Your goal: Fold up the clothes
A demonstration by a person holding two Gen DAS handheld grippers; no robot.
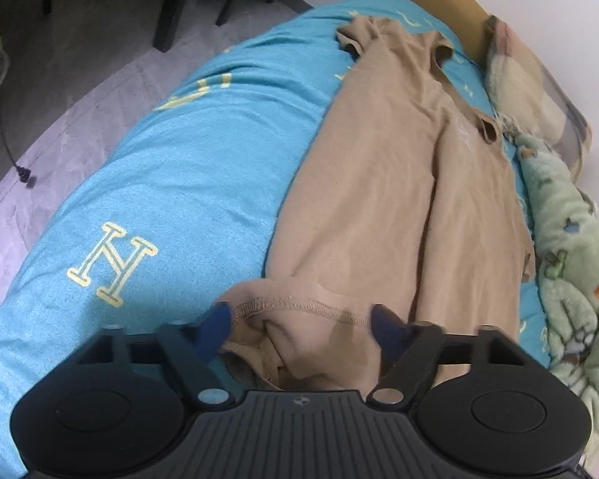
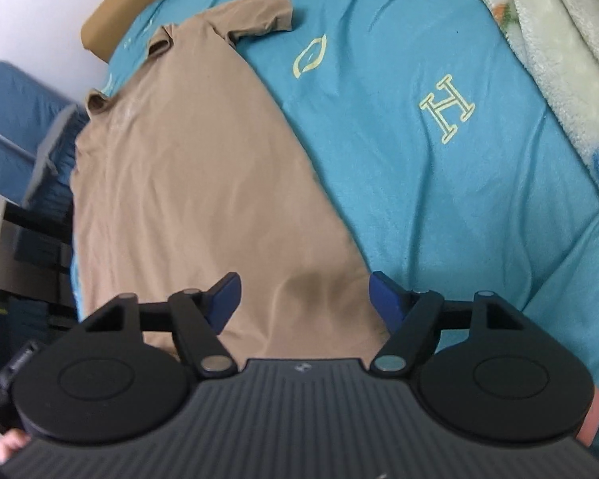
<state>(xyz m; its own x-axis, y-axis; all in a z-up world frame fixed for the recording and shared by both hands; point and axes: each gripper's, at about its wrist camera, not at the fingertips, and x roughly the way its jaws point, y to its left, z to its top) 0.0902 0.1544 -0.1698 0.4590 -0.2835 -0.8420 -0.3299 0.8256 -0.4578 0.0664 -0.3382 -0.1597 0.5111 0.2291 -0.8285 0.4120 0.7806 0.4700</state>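
Tan shirt lies lengthwise on the turquoise bedspread, sleeves and neck at the far end, hem nearest me. In the left wrist view one side is already laid over along the length, with a long crease down the middle.

My left gripper: jaws spread wide, blue pads either side of the bunched, stitched hem; no clamp on the cloth.

My right gripper: jaws likewise wide apart, poised over the near end of the shirt, the right pad at the cloth's edge where it meets the bedspread. I cannot tell whether the pads touch fabric.

Green fleece blanket is heaped beside the shirt, along the wall side.
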